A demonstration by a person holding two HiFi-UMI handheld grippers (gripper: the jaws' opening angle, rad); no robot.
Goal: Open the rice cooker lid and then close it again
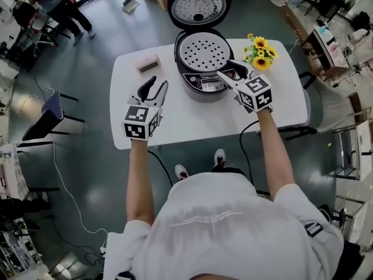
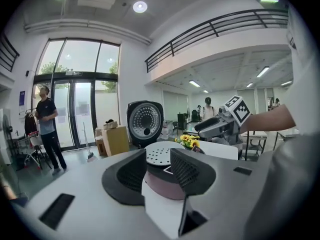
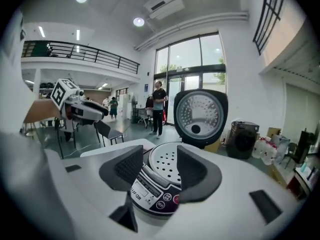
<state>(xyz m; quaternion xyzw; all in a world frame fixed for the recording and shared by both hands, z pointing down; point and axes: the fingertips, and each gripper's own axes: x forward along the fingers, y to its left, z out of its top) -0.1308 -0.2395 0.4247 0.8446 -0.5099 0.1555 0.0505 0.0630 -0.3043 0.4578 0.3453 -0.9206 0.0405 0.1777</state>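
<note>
The dark rice cooker (image 1: 201, 77) stands at the back middle of the white table (image 1: 175, 127). Its round lid (image 1: 198, 6) is swung up and back, and a perforated white tray (image 1: 203, 51) shows in its mouth. My left gripper (image 1: 156, 84) hovers left of the cooker, open and holding nothing. My right gripper (image 1: 226, 67) is open over the cooker's front right rim, with nothing between its pads. In the left gripper view the cooker (image 2: 165, 184) shows beyond my jaws, with the lid (image 2: 145, 121) upright behind. The right gripper view frames the control panel (image 3: 150, 194) and lid (image 3: 201, 116).
A pink box (image 1: 147, 63) lies on the table left of the cooker. A bunch of sunflowers (image 1: 260, 51) stands to its right. Chairs (image 1: 52, 112) flank the table, a cable runs off its front edge, and a person (image 1: 58, 4) stands far left.
</note>
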